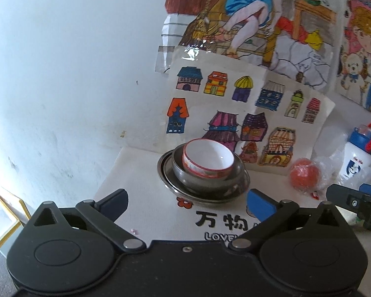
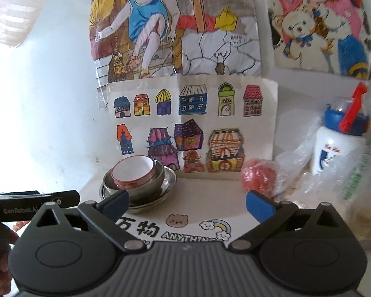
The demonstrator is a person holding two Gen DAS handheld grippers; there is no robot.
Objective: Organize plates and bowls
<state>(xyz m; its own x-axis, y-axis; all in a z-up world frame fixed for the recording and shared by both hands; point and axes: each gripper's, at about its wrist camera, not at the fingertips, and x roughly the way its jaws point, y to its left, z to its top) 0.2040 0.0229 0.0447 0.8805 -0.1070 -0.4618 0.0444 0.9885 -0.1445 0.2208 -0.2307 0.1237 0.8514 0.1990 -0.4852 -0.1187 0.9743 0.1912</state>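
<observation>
The red-rimmed white bowl (image 1: 208, 159) sits nested in a steel bowl (image 1: 205, 173), which rests on a steel plate (image 1: 202, 193) at the back of the surface (image 1: 136, 173), just in front of the drawing of little houses (image 1: 247, 113). From the left tongs (image 1: 185, 203) this stack lies straight ahead, centred between the spread, empty jaws. From the right tongs (image 2: 188, 203), also released and empty, the stack lies ahead and off to the left. The left hand looks the nearer and better lined up.
</observation>
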